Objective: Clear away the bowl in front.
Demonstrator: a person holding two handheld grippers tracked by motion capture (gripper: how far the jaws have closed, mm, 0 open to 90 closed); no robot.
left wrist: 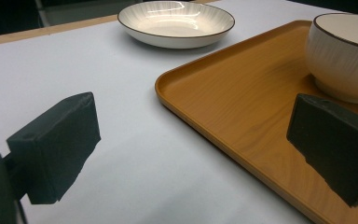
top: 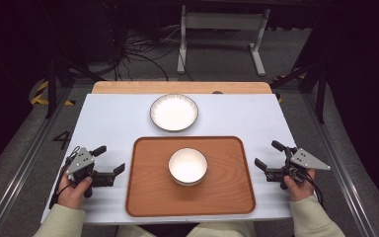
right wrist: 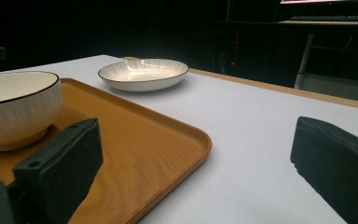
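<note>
1. My left gripper [top: 112, 160] sits on the white worktop [top: 108, 118], just off the left edge of the wooden tray [top: 153, 197]. Fingers spread wide, nothing between them.
2. My right gripper [top: 269, 154] mirrors it off the tray's right edge, also on the worktop. Fingers wide open, empty.
3. Each gripper is held by a hand coming in from the bottom of the high view: left hand [top: 73, 191], right hand [top: 298, 186]. Both point inward at the tray.
4. Bowl [top: 188, 166]: white, dark rim, ribbed outside, upright, roughly mid-tray. Not touched by either gripper.
5. Plate [top: 174, 112]: shallow, white with dark rim, on the worktop beyond the far edge of the tray, apart from it.
6. Left gripper view: left finger [left wrist: 56, 147] over bare worktop, right finger [left wrist: 335, 144] over the tray surface, so the tray's near corner [left wrist: 161, 86] lies between them. Bowl [left wrist: 345, 56] just past the right finger, plate [left wrist: 176, 23] farther back.
7. Right gripper view: left finger [right wrist: 58, 170] over the tray [right wrist: 168, 135], right finger [right wrist: 335, 163] over the worktop. Bowl [right wrist: 18, 107] at far left on the tray, plate [right wrist: 143, 73] behind it.
8. Can't tell from these views whether the fingers touch the tray rim or hang just above it.
</note>
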